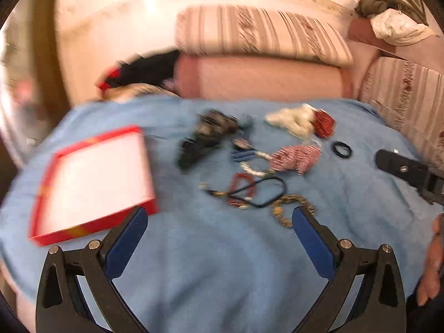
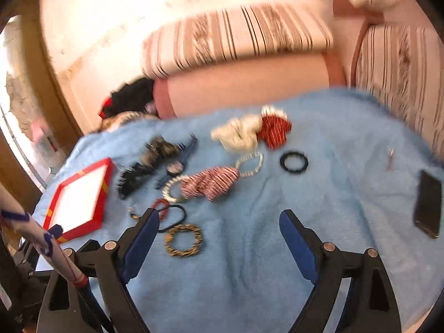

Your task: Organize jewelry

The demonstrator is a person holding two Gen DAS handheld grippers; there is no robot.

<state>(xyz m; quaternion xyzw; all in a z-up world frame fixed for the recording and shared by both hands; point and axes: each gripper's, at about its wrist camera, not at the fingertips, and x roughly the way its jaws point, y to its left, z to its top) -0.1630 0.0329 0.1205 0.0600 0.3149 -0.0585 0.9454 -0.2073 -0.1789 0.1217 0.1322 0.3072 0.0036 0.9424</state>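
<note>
Your left claw [image 1: 220,222] is wide open and holds nothing; only the blue blanket [image 1: 222,263] shows between its two blue pads. Your right claw [image 2: 219,224] is wide open too, and it holds nothing. The jewelry lies spread out on the blanket, ahead of both claws. Just past the tip of your right claw's left finger sits a gold-brown beaded bracelet [image 2: 183,240], flat and round. A thin black band [image 2: 173,217] and a small red bead bracelet [image 2: 162,208] lie right by that same finger tip; the tip hides part of them. Farther ahead is a red-and-white striped scrunchie [image 2: 211,183], with a white bead bracelet [image 2: 249,164] on its far side and another white bead bracelet [image 2: 172,190] on its near left side. A black ring [image 2: 294,162] lies by itself ahead and a bit to the right. At the far edge sit a cream scrunchie [image 2: 238,134] and a red scrunchie [image 2: 274,129], touching each other. Dark hair clips [image 2: 144,169] lie ahead to the left. The red box with the white inside [image 2: 80,198] rests far to the left of your right claw, and just to the left of your left claw's left finger. A dark phone [image 2: 428,204] lies flat well off to the right. The pictures are blurry, so small pieces are hard to tell.
</note>
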